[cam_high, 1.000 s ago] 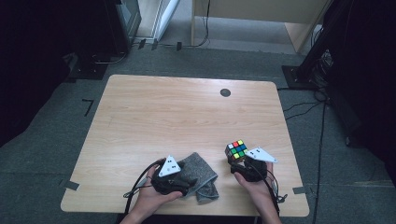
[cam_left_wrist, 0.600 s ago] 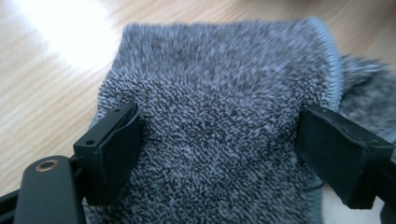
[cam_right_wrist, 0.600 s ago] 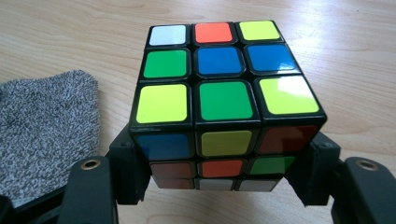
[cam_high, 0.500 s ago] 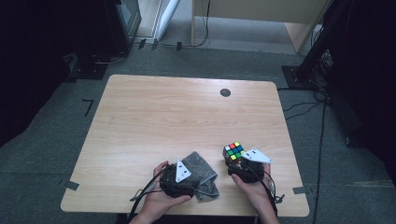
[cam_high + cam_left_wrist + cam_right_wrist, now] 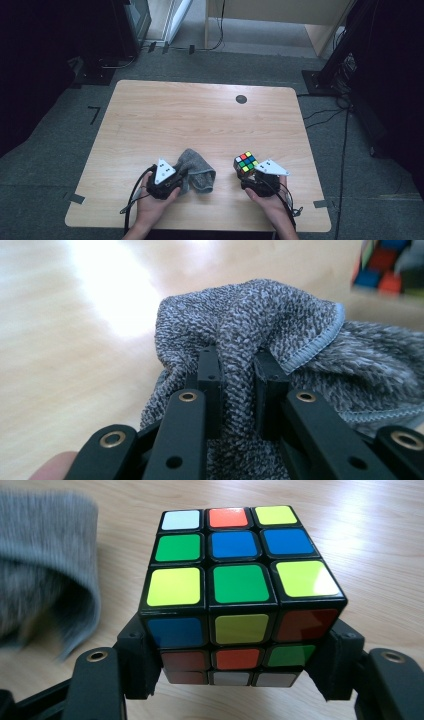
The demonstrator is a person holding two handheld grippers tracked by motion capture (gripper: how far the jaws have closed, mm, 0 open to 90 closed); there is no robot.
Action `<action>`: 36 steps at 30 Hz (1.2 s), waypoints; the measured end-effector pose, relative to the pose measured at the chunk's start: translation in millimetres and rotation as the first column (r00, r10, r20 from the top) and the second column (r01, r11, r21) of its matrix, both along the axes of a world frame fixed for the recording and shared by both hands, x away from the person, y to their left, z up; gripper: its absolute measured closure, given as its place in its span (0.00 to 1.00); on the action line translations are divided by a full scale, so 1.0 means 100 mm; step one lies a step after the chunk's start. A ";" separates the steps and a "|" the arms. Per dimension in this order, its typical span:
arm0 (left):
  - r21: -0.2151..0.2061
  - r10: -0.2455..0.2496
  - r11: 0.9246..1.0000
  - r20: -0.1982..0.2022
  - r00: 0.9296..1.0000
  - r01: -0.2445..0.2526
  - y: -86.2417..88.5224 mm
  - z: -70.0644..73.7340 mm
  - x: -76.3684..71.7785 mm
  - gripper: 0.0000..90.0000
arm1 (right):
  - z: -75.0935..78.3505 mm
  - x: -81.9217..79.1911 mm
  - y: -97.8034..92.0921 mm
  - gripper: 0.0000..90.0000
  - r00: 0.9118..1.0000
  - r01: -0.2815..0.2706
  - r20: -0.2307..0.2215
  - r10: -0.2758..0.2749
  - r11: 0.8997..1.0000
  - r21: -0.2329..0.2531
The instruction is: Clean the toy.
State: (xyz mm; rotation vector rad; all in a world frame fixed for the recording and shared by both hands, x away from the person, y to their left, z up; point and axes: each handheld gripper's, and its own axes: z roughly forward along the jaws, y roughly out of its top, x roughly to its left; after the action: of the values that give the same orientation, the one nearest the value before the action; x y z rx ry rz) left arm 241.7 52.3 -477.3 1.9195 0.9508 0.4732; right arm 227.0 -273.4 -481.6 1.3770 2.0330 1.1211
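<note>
Cloth is now pinched by left gripper fingers at the near tabletop edge, having been reached since a second ago; cube is clamped between right gripper fingers beside it.

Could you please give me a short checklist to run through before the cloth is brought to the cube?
1. Left gripper pinches a fold of the grey cloth: ok.
2. Right gripper clamps the Rubik's cube on both sides: ok.
3. Cube sits square between the jaws: ok.
4. Cloth and cube are apart on the table: ok.
5. Cube is lifted off the table: cannot tell.
</note>
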 end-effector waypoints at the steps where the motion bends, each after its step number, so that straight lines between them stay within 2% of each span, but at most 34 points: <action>1: -0.011 0.003 1.000 0.007 1.000 -0.003 0.02 0.02 0.00 0.87 | 0.00 -0.01 0.04 0.38 1.000 -0.022 0.002 0.022 1.000 0.000; 3: -0.042 0.002 0.999 0.011 1.000 -0.001 0.07 0.06 0.01 0.88 | 0.00 -0.02 0.10 0.38 0.999 -0.051 0.003 0.051 0.999 0.002; 8: -0.108 -0.051 0.993 0.025 0.998 0.053 0.06 0.17 0.03 0.90 | 0.01 -0.05 0.27 0.38 0.994 -0.107 0.012 0.107 0.994 0.001; 11: -0.149 -0.088 0.985 0.020 0.996 0.089 0.00 0.26 0.06 0.90 | 0.00 -0.04 0.37 0.38 0.990 -0.139 0.013 0.138 0.990 0.018; 13: -0.183 -0.112 0.977 0.012 0.994 0.112 -0.04 0.31 0.08 0.90 | -0.01 -0.04 0.46 0.38 0.986 -0.164 0.014 0.164 0.986 0.010; 16: -0.206 -0.154 0.967 0.003 0.988 0.152 -0.13 0.37 0.08 0.89 | -0.02 -0.04 0.59 0.38 0.979 -0.204 0.016 0.204 0.979 -0.004; 18: -0.206 -0.177 0.963 -0.001 0.984 0.173 -0.19 0.41 0.08 0.88 | -0.01 -0.05 0.66 0.38 0.974 -0.224 0.026 0.224 0.975 -0.005; 20: -0.209 -0.188 0.961 -0.005 0.982 0.183 -0.22 0.43 0.08 0.83 | 0.01 -0.07 0.72 0.38 0.969 -0.242 0.038 0.242 0.970 -0.003; 21: -0.212 -0.214 0.956 -0.029 0.976 0.203 -0.26 0.44 0.09 0.77 | 0.01 -0.08 0.75 0.38 0.967 -0.252 0.044 0.252 0.968 -0.004; 23: -0.205 -0.220 0.957 -0.054 0.974 0.205 -0.29 0.43 0.09 0.62 | 0.02 -0.11 0.79 0.38 0.961 -0.271 0.061 0.271 0.963 -0.008; 25: -0.191 -0.222 0.960 -0.076 0.972 0.204 -0.31 0.41 0.08 0.52 | 0.02 -0.15 0.81 0.38 0.956 -0.283 0.076 0.283 0.959 -0.016; 28: -0.172 -0.223 0.963 -0.085 0.971 0.206 -0.31 0.40 0.06 0.43 | 0.02 -0.18 0.84 0.38 0.953 -0.287 0.094 0.289 0.957 -0.038; 32: -0.149 -0.217 0.968 -0.087 0.972 0.203 -0.34 0.34 0.04 0.39 | -0.01 -0.18 0.86 0.38 0.951 -0.288 0.096 0.292 0.956 -0.053; 35: -0.148 -0.212 0.969 -0.103 0.972 0.196 -0.33 0.31 0.05 0.38 | -0.05 -0.17 0.87 0.38 0.950 -0.294 0.090 0.300 0.953 -0.070; 36: -0.154 -0.194 0.972 -0.115 0.974 0.176 -0.30 0.30 0.07 0.39 | -0.05 -0.17 0.88 0.38 0.948 -0.297 0.093 0.303 0.952 -0.078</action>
State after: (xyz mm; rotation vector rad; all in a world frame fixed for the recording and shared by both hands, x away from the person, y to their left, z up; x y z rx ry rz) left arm 248.6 22.8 -447.3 1.9032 0.8530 0.1683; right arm 209.7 -185.7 -486.6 0.9771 2.2316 1.2124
